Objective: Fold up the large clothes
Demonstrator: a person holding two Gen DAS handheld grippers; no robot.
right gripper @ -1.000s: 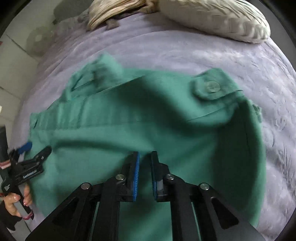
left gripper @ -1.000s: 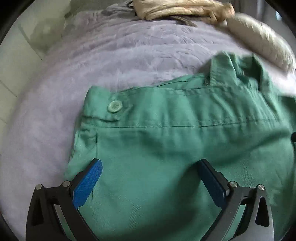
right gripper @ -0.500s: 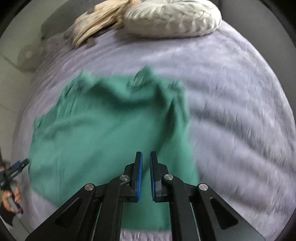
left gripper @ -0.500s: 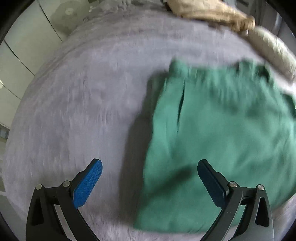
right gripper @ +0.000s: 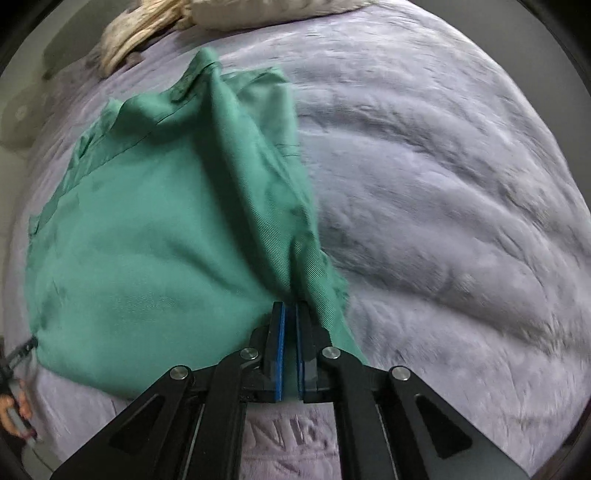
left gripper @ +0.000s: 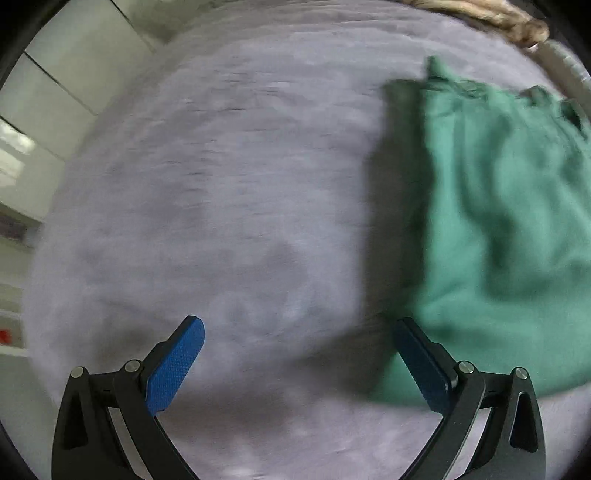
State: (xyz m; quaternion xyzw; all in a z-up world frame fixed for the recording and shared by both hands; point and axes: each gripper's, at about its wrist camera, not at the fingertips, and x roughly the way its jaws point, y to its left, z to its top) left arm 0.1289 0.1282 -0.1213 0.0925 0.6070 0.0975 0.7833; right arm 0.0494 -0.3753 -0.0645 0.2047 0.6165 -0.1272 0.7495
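A green garment [right gripper: 155, 240] lies spread on a lavender bed cover [right gripper: 443, 184]. My right gripper [right gripper: 290, 306] is shut on a pinch of its near edge, and the cloth rises from the pads in a taut ridge toward the waistband at the back. In the left wrist view the garment [left gripper: 498, 221] sits at the right, blurred. My left gripper [left gripper: 298, 322] hangs open over bare bed cover [left gripper: 221, 184] with nothing between its fingers; its right finger [left gripper: 421, 362] is just beside the garment's near corner. The left gripper's tip [right gripper: 22, 349] and a hand [right gripper: 14, 413] show at the right wrist view's left edge.
A pale quilted pillow [right gripper: 258, 14] and a bundle of beige cloth [right gripper: 140, 33] lie at the head of the bed. Beige cloth [left gripper: 480, 14] also shows in the left wrist view. White panelled wall [left gripper: 55, 92] borders the bed's left side.
The left gripper slid left off the garment and now hangs over bare bed cover. The right gripper, still shut on the cloth, pulled back, drawing the fabric into a ridge.
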